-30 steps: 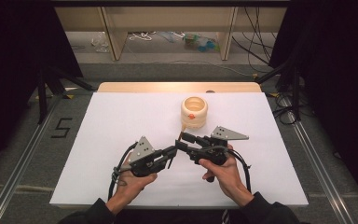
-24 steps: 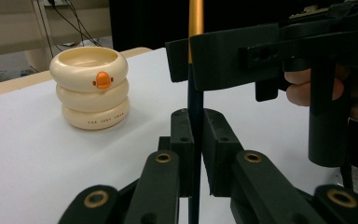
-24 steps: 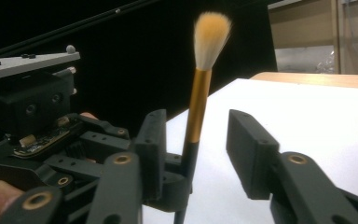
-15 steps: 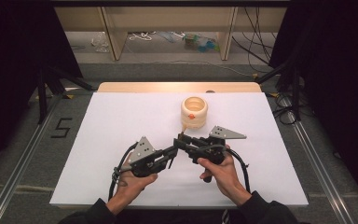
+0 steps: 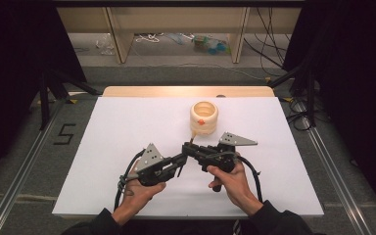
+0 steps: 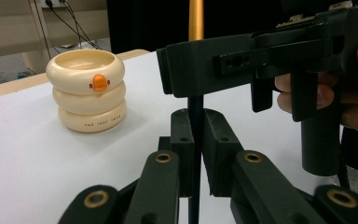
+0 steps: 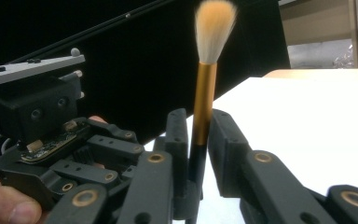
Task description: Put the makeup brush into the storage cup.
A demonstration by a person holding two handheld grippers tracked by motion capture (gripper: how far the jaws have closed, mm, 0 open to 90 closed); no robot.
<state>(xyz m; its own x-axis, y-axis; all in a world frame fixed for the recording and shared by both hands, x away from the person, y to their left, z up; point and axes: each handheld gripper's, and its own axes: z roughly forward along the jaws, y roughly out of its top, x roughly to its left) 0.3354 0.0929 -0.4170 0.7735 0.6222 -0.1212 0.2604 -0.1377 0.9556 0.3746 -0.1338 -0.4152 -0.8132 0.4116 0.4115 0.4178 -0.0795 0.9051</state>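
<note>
I see the white table top [image 5: 127, 127] with wide bare surface to the left, right and near edge; a strip of wooden table [image 5: 186, 91] shows along its far edge. The cream stacked-ring container [image 5: 204, 118] stands upright right of centre toward the far side, just beyond the grippers, and it is the nearest obstacle ahead of them. My left gripper [image 5: 180, 162] and right gripper [image 5: 188, 148] meet nose to nose near the table's centre. Between them stands a makeup brush [image 7: 204, 93], upright. In the right gripper view, its gold ferrule and tan bristle tuft rise above the jaws, which close narrowly on the dark handle. In the left gripper view, the left jaws also pinch the thin dark handle [image 6: 196, 140], with the right gripper [image 6: 261, 60] crossing just above, and an orange mark [image 6: 99, 83] shows on the container [image 6: 87, 91].
</note>
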